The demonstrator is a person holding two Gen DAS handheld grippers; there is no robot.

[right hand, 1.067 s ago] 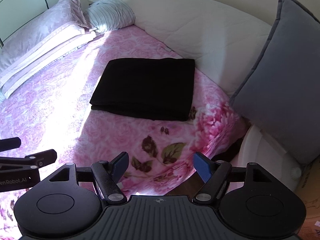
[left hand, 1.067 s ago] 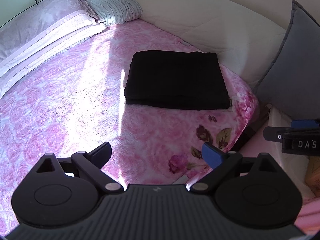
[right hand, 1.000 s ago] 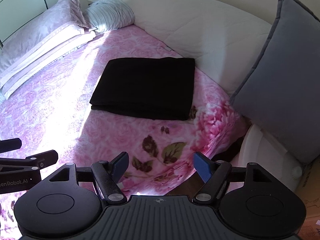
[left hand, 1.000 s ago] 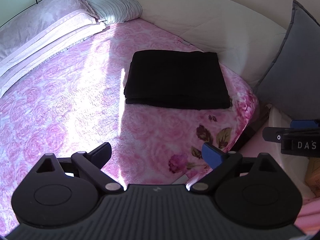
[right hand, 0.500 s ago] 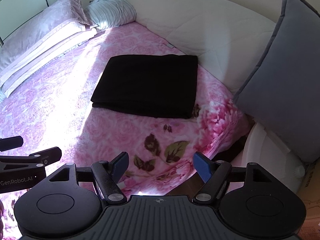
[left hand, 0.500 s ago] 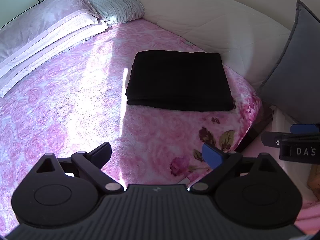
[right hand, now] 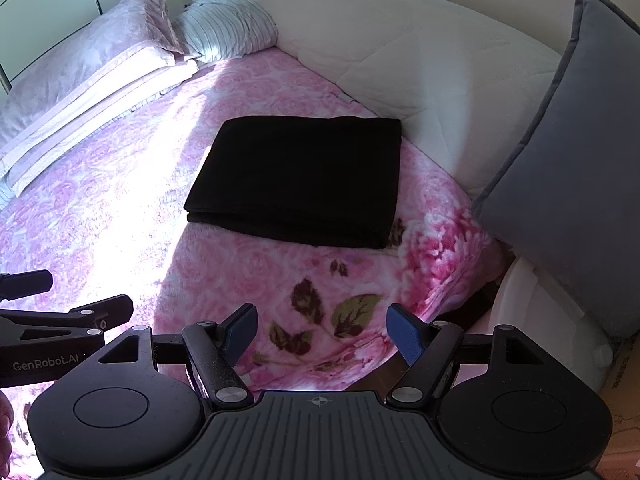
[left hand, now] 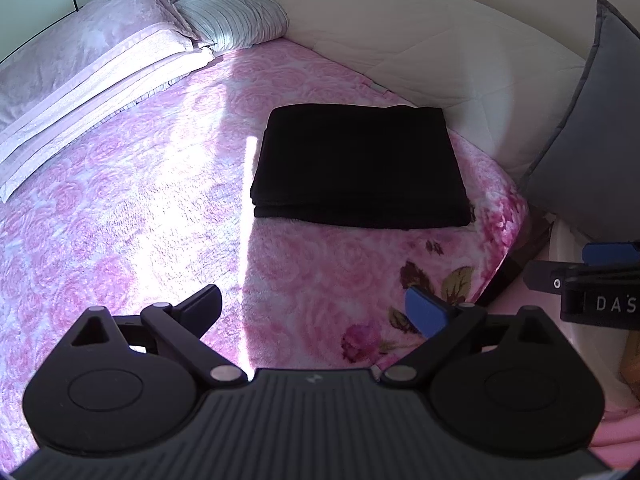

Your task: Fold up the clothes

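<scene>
Folded black garment [left hand: 360,168] on pink bedspread [left hand: 140,200], L gripper [left hand: 312,308] & R gripper [right hand: 320,330] both agape, empty, fingertip [right hand: 5,420] only in R view

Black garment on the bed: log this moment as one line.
black garment: folded flat on pink floral blanket | left claw: open, empty | right claw: open, empty | contact: none

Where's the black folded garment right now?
In both wrist views the black folded garment lies flat on the pink floral blanket, beside the white quilt, ahead of both grippers.
</scene>
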